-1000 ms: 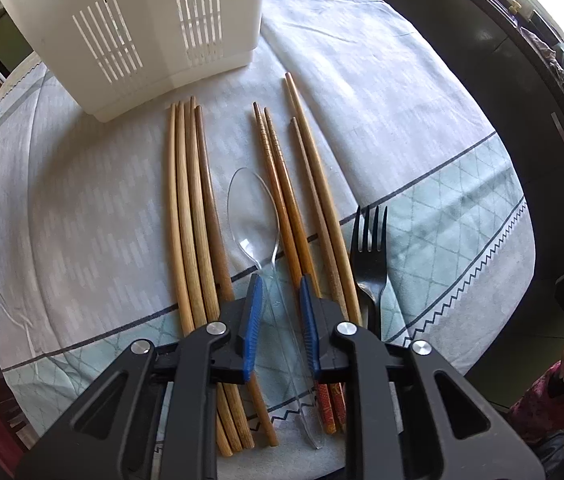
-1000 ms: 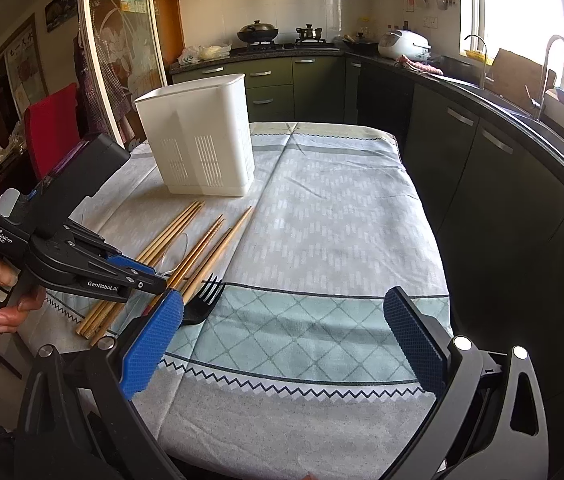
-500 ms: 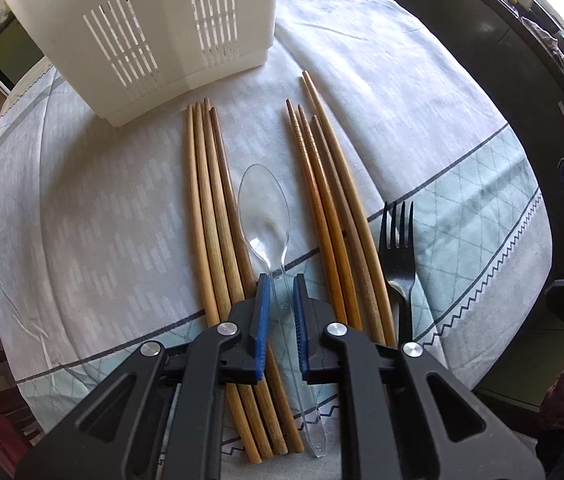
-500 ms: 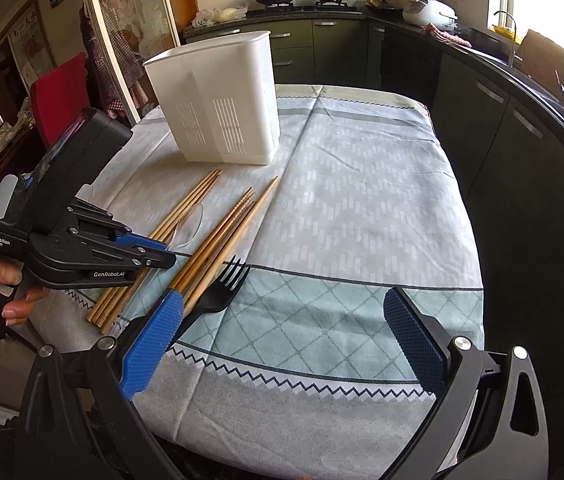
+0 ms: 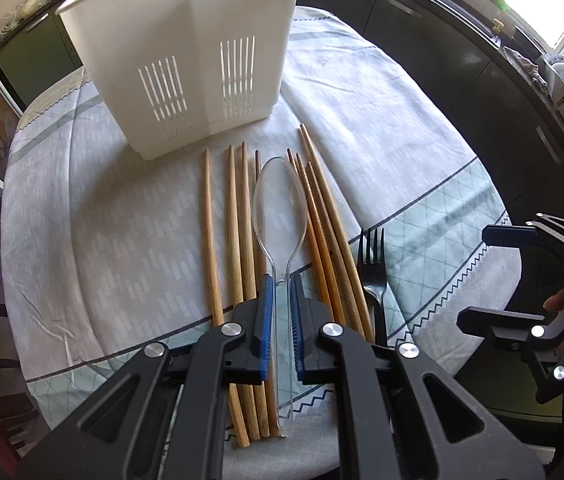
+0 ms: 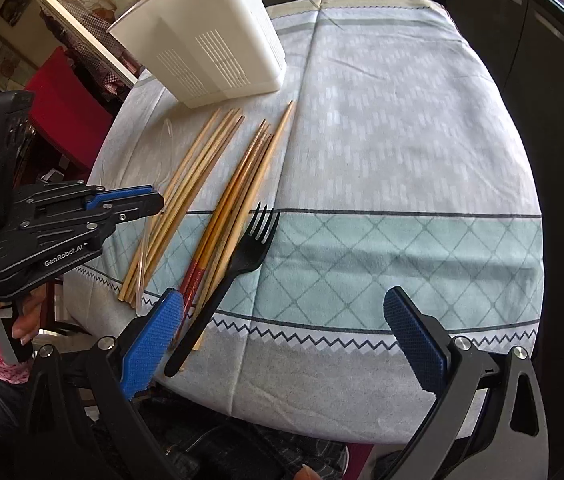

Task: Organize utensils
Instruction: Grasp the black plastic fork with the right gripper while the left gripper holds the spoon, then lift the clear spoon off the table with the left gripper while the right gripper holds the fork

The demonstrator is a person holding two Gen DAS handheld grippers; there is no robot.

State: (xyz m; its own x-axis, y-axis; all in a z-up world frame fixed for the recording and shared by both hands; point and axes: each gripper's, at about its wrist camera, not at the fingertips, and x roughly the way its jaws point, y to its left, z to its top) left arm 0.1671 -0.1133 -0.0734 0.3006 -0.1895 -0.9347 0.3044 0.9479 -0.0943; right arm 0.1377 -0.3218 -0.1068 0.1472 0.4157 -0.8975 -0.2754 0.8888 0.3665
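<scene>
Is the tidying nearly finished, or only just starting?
Just starting. Nothing can be seen put away in the white utensil holder. The left gripper is shut on the clear plastic spoon. The chopsticks and black fork still lie on the tablecloth.

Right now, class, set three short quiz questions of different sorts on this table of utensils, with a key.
1. True or false: the left gripper has its jaws around the handle of the clear spoon.
2. Which lies nearest the right gripper? A) black fork B) white holder C) a knife
3. Fill in: the chopsticks lie flat on the ______.

Key
1. True: the jaws are almost closed on the handle, and the spoon looks raised off the tablecloth.
2. A: the fork handle ends by the right gripper, whose jaws are wide open.
3. Tablecloth.
</scene>
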